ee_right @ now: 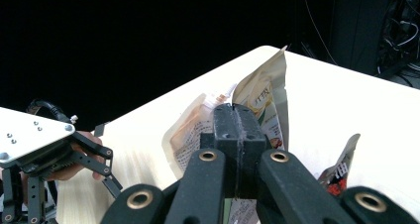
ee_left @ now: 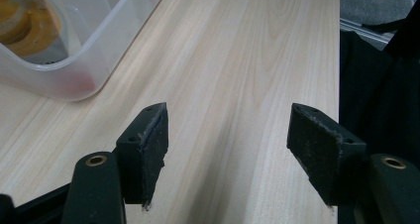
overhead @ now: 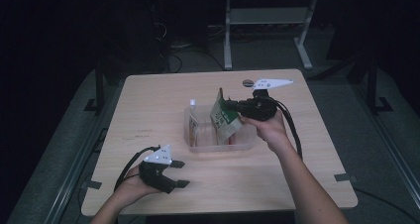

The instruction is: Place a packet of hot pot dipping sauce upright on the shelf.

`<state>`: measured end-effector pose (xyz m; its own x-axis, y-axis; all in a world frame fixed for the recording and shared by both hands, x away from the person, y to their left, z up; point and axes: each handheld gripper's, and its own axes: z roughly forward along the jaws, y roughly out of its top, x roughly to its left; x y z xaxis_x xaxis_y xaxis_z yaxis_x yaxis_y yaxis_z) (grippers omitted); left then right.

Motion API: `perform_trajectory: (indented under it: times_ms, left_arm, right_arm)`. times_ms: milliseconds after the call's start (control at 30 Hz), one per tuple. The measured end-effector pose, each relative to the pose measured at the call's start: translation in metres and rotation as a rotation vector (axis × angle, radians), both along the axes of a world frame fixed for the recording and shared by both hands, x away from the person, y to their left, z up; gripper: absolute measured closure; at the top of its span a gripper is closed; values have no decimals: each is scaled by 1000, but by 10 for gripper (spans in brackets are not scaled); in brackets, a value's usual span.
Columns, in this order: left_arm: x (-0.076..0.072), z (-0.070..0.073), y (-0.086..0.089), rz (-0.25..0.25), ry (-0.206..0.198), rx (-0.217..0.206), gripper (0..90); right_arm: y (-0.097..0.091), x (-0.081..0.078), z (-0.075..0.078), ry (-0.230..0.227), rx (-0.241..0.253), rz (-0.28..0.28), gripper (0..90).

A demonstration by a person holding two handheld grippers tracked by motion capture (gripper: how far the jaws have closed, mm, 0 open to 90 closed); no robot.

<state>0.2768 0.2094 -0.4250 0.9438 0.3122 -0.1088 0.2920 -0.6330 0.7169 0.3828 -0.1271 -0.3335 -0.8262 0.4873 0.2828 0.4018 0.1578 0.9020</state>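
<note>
right gripper (overhead: 236, 106) clamped on green pouch (overhead: 224, 119), held tilted over clear bin (overhead: 198, 145) mid-table; right gripper view adds 2nd pouch (ee_right: 190, 132) behind it. left gripper (overhead: 179, 173) jaws apart, nothing btwn – near front edge. pale wood table (overhead: 148, 110), dark room.

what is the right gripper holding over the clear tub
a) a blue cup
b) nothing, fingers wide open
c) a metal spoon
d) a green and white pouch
d: the right gripper is shut on the green and white pouch, held above the clear tub.
</note>
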Motion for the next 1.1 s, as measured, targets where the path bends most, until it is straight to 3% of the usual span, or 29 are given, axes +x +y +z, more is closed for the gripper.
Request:
perform_trajectory:
  times_ms: [233, 433, 500, 600, 767, 933, 1100]
  left_arm:
    - [1, -1, 1, 3, 3, -3, 318]
    - [1, -2, 0, 2, 7, 0, 316]
    - [1, -1, 0, -2, 3, 7, 316]
    - [1, -1, 1, -1, 3, 6, 313]
    - [2, 0, 4, 13, 5, 3, 305]
    - [3, 0, 6, 22, 3, 4, 298]
    - [3, 0, 9, 41, 0, 2, 289]
  right_arm:
    - [2, 2, -3, 0, -17, -4, 899]
    - [4, 1, -3, -12, -60, -9, 831]
    - [3, 1, -2, -13, -51, -2, 822]
    - [0, 0, 0, -21, -39, -5, 704]
    - [-6, -9, 2, -45, -83, -32, 469]
    - [-15, -21, -3, -39, -128, -33, 351]
    - [-29, -36, -9, -50, -137, -56, 312]
